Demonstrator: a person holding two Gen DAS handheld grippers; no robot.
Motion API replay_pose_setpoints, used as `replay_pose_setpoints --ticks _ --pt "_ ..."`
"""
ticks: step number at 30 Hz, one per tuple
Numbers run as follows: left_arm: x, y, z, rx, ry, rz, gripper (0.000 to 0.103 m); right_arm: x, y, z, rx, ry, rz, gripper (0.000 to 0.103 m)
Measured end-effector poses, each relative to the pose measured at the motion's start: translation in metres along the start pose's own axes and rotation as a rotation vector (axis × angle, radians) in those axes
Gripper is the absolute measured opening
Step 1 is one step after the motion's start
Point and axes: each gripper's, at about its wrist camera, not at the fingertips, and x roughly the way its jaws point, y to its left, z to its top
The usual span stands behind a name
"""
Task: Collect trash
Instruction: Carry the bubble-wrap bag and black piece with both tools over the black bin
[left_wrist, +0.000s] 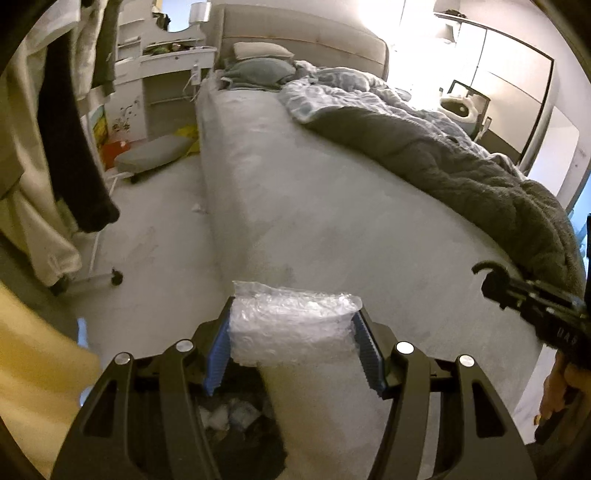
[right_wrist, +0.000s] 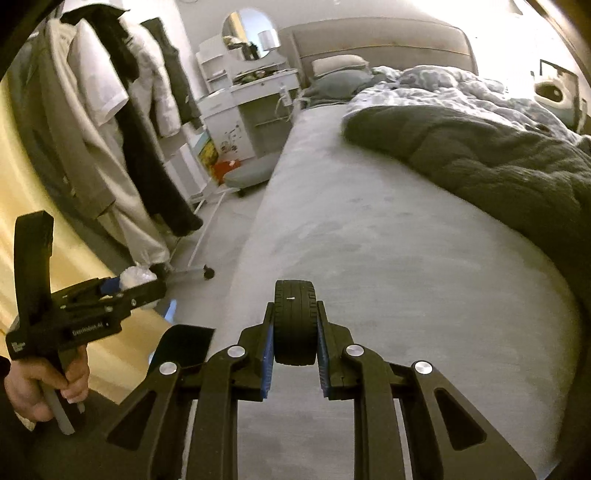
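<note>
The wad of bubble wrap (left_wrist: 291, 325) is clear, crinkled and glossy, folded into a thick pad; it sits clamped between the blue ribbed pads of the left gripper (left_wrist: 291, 343), whose jaws stand partway apart with both pads pressed against it, above the edge of the bed (left_wrist: 332, 221). Its underside is hidden by the fingers. In the right wrist view only a white tuft of it (right_wrist: 138, 277) shows past the left gripper (right_wrist: 125, 286), which a hand (right_wrist: 40, 387) holds by the handle.

Under the left gripper a dark opening holds crumpled scraps (left_wrist: 236, 413), blurred and cut off by the gripper frame; whether it is a bag or a bin cannot be told.

The right gripper (right_wrist: 295, 347) is nearly closed on a small black toy tyre (right_wrist: 295, 321) with grooved tread, held upright over the mattress.

A white label on the left gripper's body is too small to read reliably. In the left wrist view the right gripper (left_wrist: 532, 299) enters from the frame edge, with pale letters too blurred to read.

A dark grey blanket (left_wrist: 461, 173) lies rumpled across the bed's far side.
</note>
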Motion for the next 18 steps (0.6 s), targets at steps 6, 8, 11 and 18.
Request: replay_pose_setpoints --ticks 6,8,11,18 --pt "-0.001 0.033 -0.022 -0.038 0.052 0.016 0.063 0.022 0.028 -0.005 -0.051 0.067 0.021 0.020" --pt "0.000 0.048 -0.027 -0.083 0.066 0.016 0.063 0.031 0.036 -0.006 -0.057 0.088 0.028 0.020" --pt "0.001 0.061 -0.031 -0.102 0.080 0.037 0.063 0.044 0.046 -0.008 -0.066 0.122 0.035 0.020" --pt "0.018 0.082 -0.046 -0.083 0.200 0.066 0.063 0.069 0.074 -0.005 -0.092 0.167 0.053 0.020"
